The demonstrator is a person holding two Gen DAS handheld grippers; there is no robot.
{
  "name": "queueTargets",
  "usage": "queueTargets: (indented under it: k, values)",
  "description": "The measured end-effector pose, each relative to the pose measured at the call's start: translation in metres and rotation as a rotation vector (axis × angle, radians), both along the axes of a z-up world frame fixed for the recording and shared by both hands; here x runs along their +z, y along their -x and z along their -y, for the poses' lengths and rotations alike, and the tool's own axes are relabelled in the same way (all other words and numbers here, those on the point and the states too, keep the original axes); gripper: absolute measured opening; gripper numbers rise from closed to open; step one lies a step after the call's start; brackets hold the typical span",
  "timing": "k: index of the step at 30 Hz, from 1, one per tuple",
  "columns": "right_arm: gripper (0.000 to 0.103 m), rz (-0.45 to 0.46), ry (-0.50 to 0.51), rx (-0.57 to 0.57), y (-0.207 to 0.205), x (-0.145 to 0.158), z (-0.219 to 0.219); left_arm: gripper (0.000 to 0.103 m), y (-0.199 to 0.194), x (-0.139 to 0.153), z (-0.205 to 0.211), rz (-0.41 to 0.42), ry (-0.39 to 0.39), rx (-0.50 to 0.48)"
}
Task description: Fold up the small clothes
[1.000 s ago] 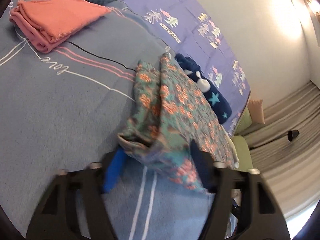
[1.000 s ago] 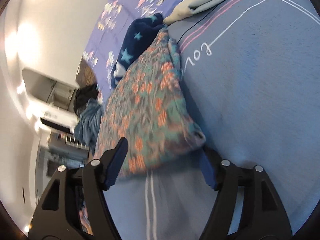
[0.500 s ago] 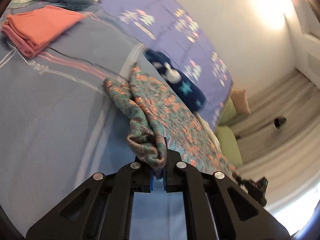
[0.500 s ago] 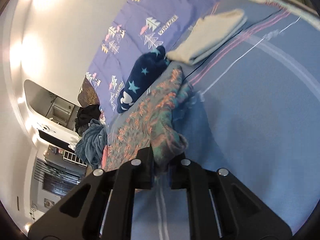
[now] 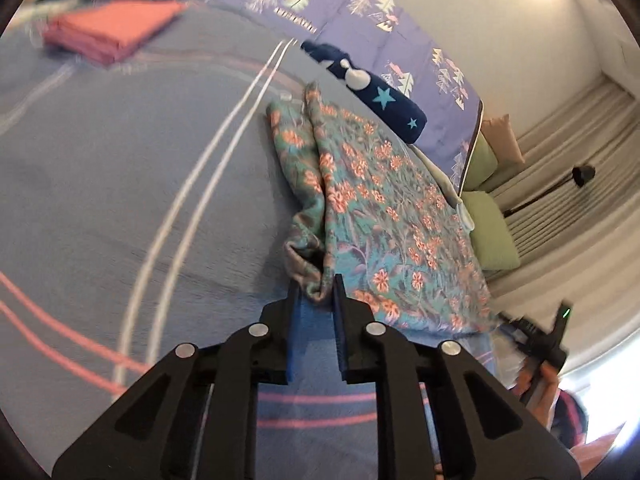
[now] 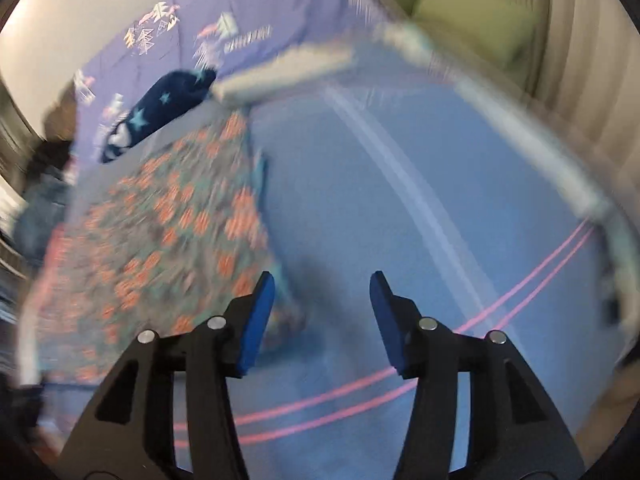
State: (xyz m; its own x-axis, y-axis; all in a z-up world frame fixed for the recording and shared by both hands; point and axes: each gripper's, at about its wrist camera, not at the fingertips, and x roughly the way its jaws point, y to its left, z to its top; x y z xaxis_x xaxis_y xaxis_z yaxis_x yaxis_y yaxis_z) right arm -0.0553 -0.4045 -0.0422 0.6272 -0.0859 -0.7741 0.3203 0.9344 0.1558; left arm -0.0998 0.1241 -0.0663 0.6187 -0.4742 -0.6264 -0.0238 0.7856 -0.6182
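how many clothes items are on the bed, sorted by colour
floral teal and orange: 1, floral garment, pinched by the left gripper
salmon pink: 1, folded pink garment
navy with stars: 1, navy star garment
cream: 1, folded cream garment
total: 4

Between the jaws of the black left gripper (image 5: 314, 294), blue-padded, is a teal cloth (image 5: 372, 204) with orange-pink flowers. Beyond it lies a navy roll (image 5: 380, 92) with light blue stars, against a lilac quilt (image 5: 360, 12) with white tree prints. Left of the jaws, the blue-grey bedspread (image 5: 100, 168) carries white and pink lines; far left, a salmon stack (image 5: 112, 28). The right gripper (image 6: 322, 292) is black, blue-padded too.
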Motion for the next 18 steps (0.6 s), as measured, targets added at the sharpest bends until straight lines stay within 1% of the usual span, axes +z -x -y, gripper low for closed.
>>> queueTargets:
  k: [1, 3, 4, 5, 6, 8, 9, 12, 14, 16, 18]
  values:
    - [0.051, 0.035, 0.035, 0.005, -0.002, 0.011, -0.007, 0.017, 0.005, 0.003, -0.001, 0.021, -0.026, 0.009]
    - [0.051, 0.088, -0.018, 0.05, -0.007, 0.021, -0.021, 0.017, 0.011, 0.005, -0.005, 0.047, -0.055, 0.022]
    - [0.051, 0.098, -0.046, 0.084, -0.009, 0.022, -0.029, 0.017, 0.011, 0.004, -0.009, 0.043, -0.053, 0.026]
    - [0.051, 0.102, -0.074, 0.149, -0.015, 0.023, -0.044, 0.017, 0.013, 0.002, -0.012, 0.035, -0.045, 0.032]
    - [0.051, 0.1, -0.082, 0.197, -0.02, 0.024, -0.057, 0.017, 0.015, -0.001, -0.014, 0.029, -0.033, 0.034]
    - [0.051, 0.095, -0.049, 0.349, -0.034, 0.025, -0.11, 0.018, 0.013, -0.006, -0.017, 0.019, -0.02, 0.033]
    - [0.051, 0.093, -0.036, 0.392, -0.037, 0.025, -0.125, 0.021, 0.011, -0.007, -0.016, 0.021, -0.02, 0.035]
    - [0.056, 0.087, 0.017, 0.619, -0.034, 0.025, -0.195, 0.024, 0.006, -0.009, -0.019, 0.037, 0.004, 0.021]
    - [0.058, 0.083, 0.05, 0.714, -0.029, 0.024, -0.228, 0.025, 0.0, -0.012, -0.019, 0.037, 0.019, 0.007]
    - [0.059, 0.07, 0.089, 0.799, -0.021, 0.02, -0.257, 0.025, -0.008, -0.017, -0.018, 0.026, 0.04, -0.03]
    - [0.061, 0.061, 0.121, 0.849, -0.013, 0.015, -0.276, 0.024, -0.014, -0.021, -0.018, 0.026, 0.071, -0.057]
